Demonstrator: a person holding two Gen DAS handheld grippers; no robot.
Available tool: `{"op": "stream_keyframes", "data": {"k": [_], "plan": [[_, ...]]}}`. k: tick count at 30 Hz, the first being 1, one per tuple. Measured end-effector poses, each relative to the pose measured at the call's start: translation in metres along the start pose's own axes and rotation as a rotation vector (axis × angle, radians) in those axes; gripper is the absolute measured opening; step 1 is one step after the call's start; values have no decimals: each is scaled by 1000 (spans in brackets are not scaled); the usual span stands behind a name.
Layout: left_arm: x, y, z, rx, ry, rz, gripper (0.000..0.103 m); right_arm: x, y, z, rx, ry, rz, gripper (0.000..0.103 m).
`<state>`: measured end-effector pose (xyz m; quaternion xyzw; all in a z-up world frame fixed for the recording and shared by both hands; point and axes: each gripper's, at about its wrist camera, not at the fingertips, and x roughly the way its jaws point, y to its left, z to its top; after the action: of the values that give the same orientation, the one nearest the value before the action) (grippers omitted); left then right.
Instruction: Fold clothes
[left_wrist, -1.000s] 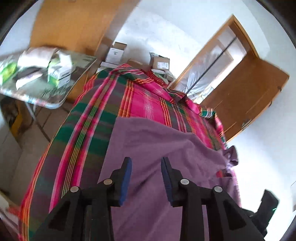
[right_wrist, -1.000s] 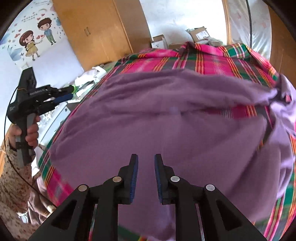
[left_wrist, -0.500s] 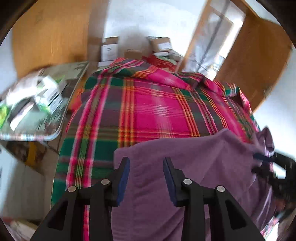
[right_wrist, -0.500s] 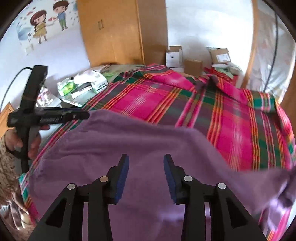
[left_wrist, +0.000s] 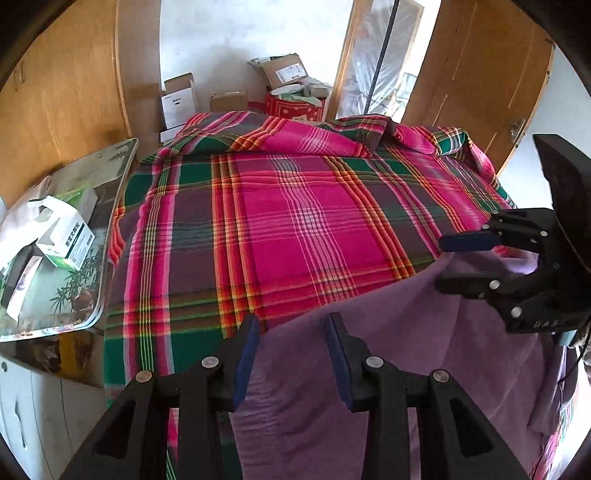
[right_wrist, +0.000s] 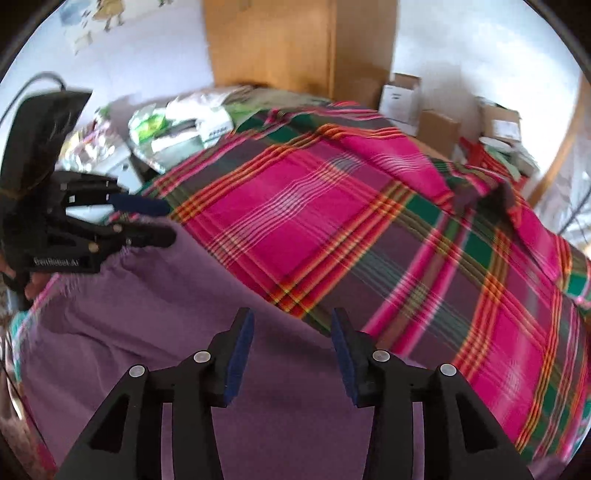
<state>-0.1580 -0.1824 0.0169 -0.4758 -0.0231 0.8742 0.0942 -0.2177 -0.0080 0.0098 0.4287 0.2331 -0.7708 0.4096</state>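
Looked down on a bed under a plaid blanket (left_wrist: 295, 206), pink, green and maroon, rumpled toward its far end. Found the left gripper (left_wrist: 291, 325) nearest in its own view, jaws spread wide, blue pads bare, nothing pinched between them. Found the right gripper (right_wrist: 291, 317) likewise parted and empty-handed. Saw the purple garment (left_wrist: 388, 350) lying across the near end of the bed beneath both tools, its far edge running slantwise over the plaid. From the left wrist, caught the right gripper side-on at the garment's far right corner, fingers apart, cloth bunched up close against the lower one; could not tell whether touching. From the right wrist, caught the left gripper the same way at the far left corner, with part of a hand (right_wrist: 22, 284) below its grip. Beyond the bed's left side, made out a glass-topped side table (left_wrist: 110, 173) bearing a white box (left_wrist: 66, 236). Farther off, noted cardboard boxes (left_wrist: 179, 98) against the wall, a wooden wardrobe (right_wrist: 273, 44), and a wooden door (left_wrist: 472, 74).
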Motion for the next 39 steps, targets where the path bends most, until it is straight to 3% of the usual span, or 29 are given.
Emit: {"op": "stream_keyframes", "data": {"k": [10,13,15,16,17,20,28,39], "plan": [[18,-2,-1,51,53,-15,38,23,1,5,-44,77,29,47],[19,-4,0,71,55,-22,38,23,1,5,-39,64,32,47],[18,-5,-1,84,59,-12,29,22,-1,5,-25,55,32,35],[17,-4,-1,84,58,-12,23,21,0,6,-25,50,29,21],[16,-3,-1,77,57,-23,6,20,0,7,-24,45,27,11],[13,0,-1,58,44,-29,3,18,3,9,-29,35,18,5],[-13,30,2,-84,-50,-2,3,11,16,37,-15,-77,-40,4],[0,61,0,-183,-24,31,3,51,20,66,-8,-57,-88,4]]}}
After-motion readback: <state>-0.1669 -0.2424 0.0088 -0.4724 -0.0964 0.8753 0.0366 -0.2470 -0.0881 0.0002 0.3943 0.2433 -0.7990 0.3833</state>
